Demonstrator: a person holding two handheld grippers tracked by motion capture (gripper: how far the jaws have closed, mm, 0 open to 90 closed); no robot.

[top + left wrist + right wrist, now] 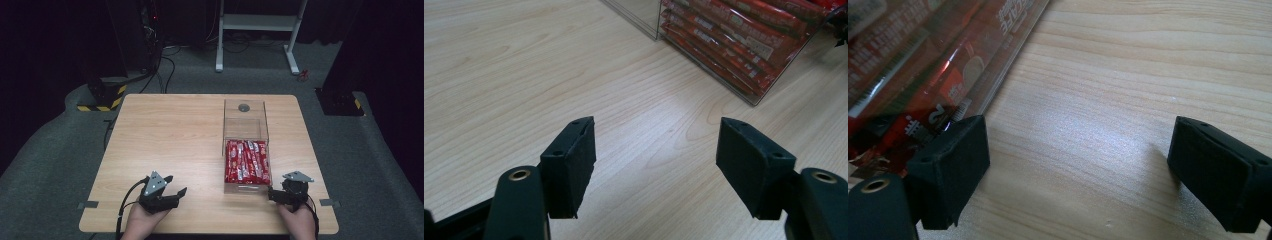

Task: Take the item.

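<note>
Clear box (pixel 245 145) sat right of table (pixel 170 140) centre, long axis near–far; red packets (pixel 246 161) filled near half. Right gripper (pixel 284 194) just beside near-right corner, nearer; left gripper (pixel 172 192) well apart. Both spread wide, empty. Far half apparently empty.

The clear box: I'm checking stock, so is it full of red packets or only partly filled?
Partly filled. In the high view, red packets pack the clear box's near part; its far part is bare.
</note>
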